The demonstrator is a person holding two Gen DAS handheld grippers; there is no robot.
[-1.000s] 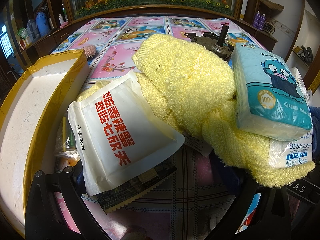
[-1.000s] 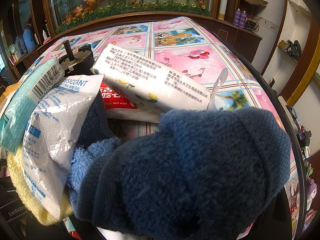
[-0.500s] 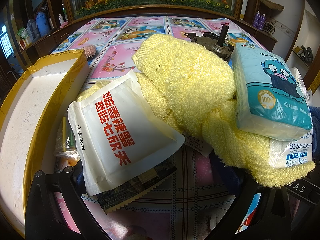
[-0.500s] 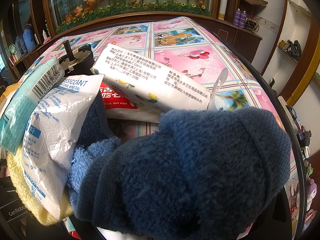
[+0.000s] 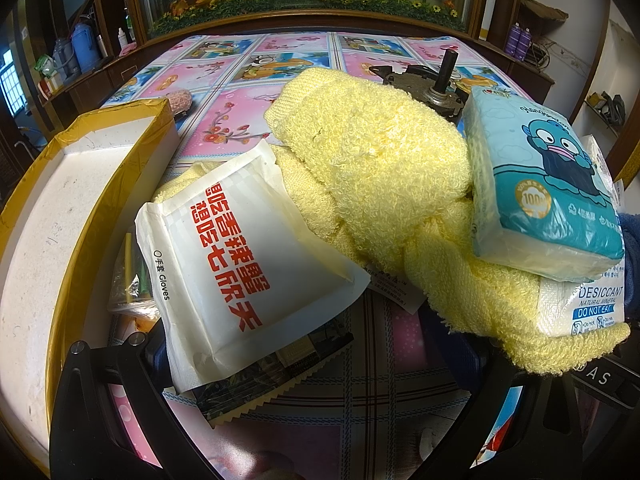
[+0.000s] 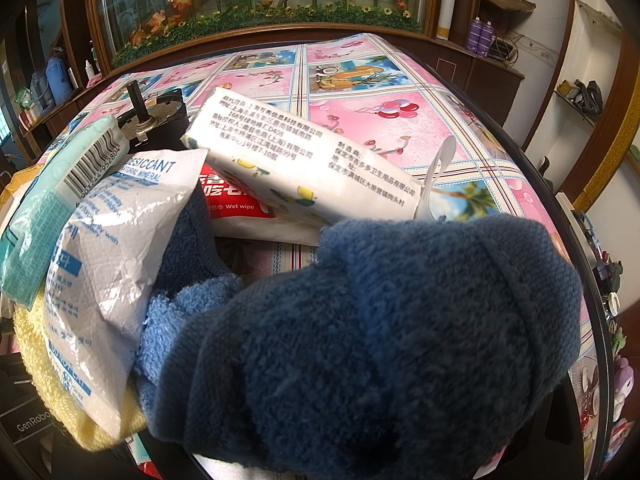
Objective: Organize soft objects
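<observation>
A yellow towel [image 5: 384, 176] lies heaped in the middle of the left wrist view, with a white glove packet [image 5: 236, 272] on its left and a teal tissue pack [image 5: 544, 184] on its right. A desiccant bag [image 5: 580, 308] lies under the tissue pack. My left gripper [image 5: 304, 420] is open; its dark fingers [image 5: 96, 392] stand wide apart below the pile. In the right wrist view a dark blue towel [image 6: 392, 336] fills the foreground and hides my right gripper's fingers. A white tissue pack [image 6: 304, 160], a red wet-wipe packet [image 6: 232, 200] and the desiccant bag [image 6: 108, 248] lie behind it.
A white box with a yellow taped rim [image 5: 80, 208] stands at the left. A dark metal motor with a shaft [image 5: 432, 80] sits behind the yellow towel, also in the right wrist view [image 6: 152, 120]. The table carries a pink and blue patterned cloth [image 5: 248, 72]. Its right edge [image 6: 560, 208] is near.
</observation>
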